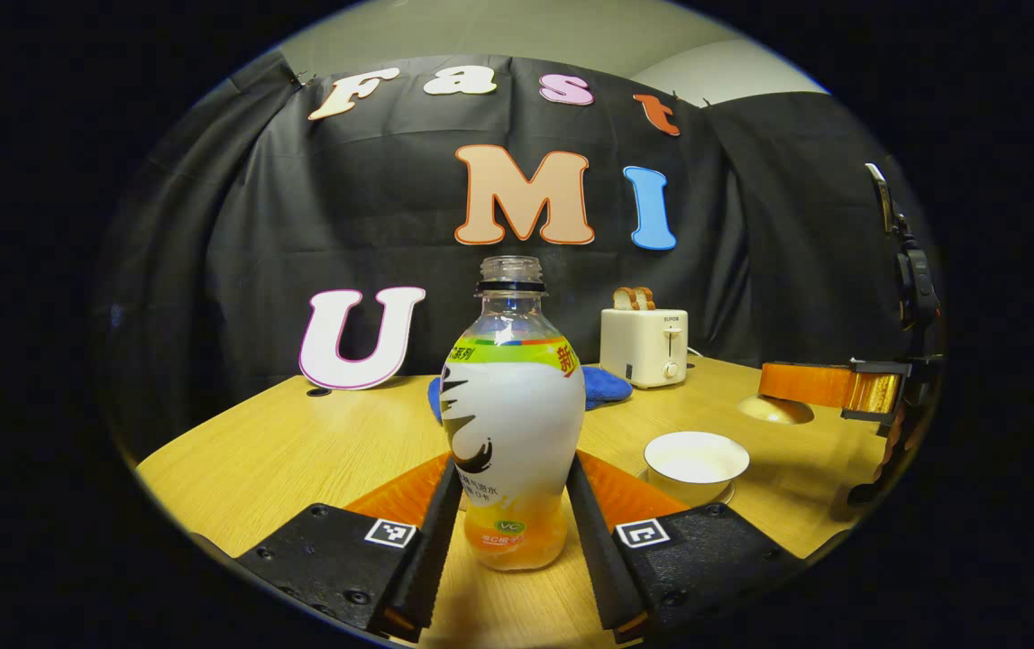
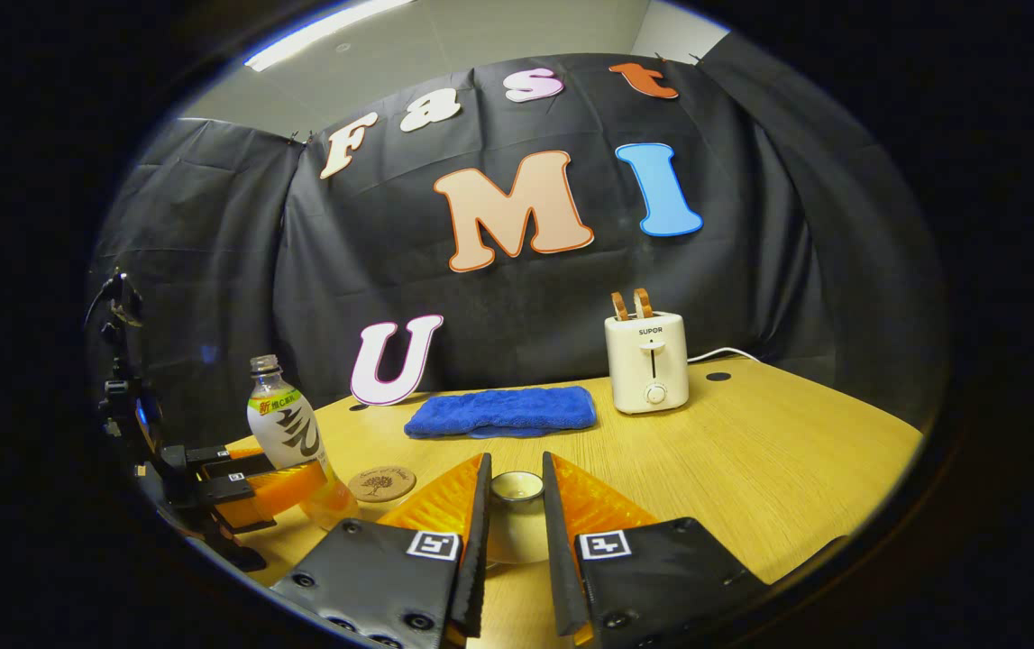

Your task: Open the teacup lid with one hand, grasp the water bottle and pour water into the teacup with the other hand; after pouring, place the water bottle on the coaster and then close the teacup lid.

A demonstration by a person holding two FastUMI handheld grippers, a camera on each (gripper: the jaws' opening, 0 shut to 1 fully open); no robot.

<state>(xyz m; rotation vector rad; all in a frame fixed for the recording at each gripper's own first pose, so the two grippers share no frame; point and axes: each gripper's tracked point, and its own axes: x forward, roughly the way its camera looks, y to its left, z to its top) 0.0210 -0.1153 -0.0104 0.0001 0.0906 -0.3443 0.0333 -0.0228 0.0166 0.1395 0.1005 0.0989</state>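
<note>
We grip the water bottle (image 1: 511,433) in our left fingers (image 1: 438,532); our right fingers (image 2: 480,532) clamp the teacup lid (image 2: 517,488), with the coaster (image 2: 381,483), blue cloth (image 2: 503,412) and toaster (image 2: 647,361) around on the counter (image 2: 787,451).

left gripper (image 1: 509,532) fingers close together, level; right gripper (image 2: 515,532) fingers narrowly parted, level

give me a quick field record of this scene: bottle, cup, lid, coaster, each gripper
bottle: upright on the table, cap off, between the left gripper fingers
teacup: open, standing on the table right of the bottle
lid: held between the right gripper fingers
coaster: bare, beside the bottle
stage: bottle gripped, not yet poured or tilted
</note>
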